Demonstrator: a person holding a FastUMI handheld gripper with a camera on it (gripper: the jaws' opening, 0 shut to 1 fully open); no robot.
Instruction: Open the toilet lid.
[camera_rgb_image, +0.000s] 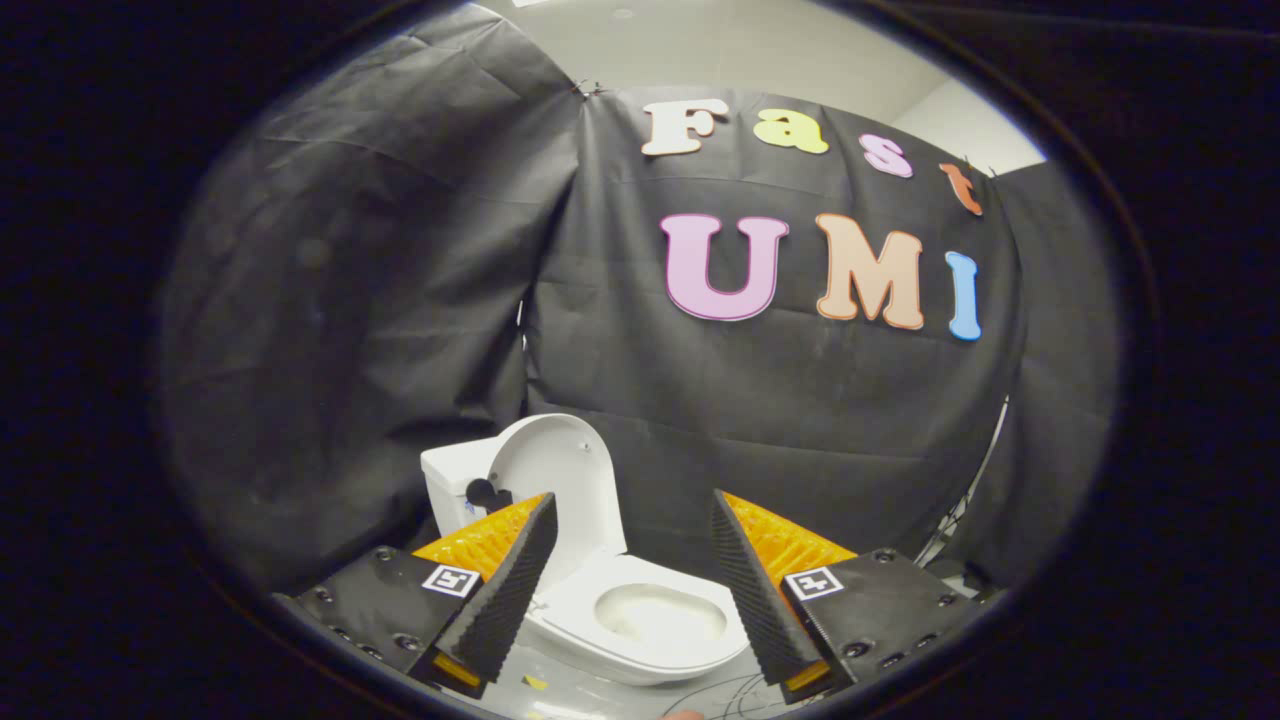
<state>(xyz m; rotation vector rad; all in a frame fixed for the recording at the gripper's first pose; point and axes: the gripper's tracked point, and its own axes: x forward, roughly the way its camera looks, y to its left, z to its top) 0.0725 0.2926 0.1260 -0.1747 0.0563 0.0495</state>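
Observation:
A small white toilet (640, 610) stands on the floor against the black cloth wall, just beyond my fingers. Its lid (565, 480) is raised upright and leans back toward the white tank (450, 480). The seat ring and the bowl opening (660, 612) lie exposed, seen between my two fingers. My gripper (632, 520) is open, its jaws spread wide with nothing between them, and it hovers above and in front of the bowl. The left finger partly covers the tank and the lid's lower left edge.
Black cloth hangs close behind and to both sides of the toilet. A pale floor (640, 695) with thin dark lines shows below the bowl. A stand's thin legs (950, 530) appear at the right by the cloth's edge.

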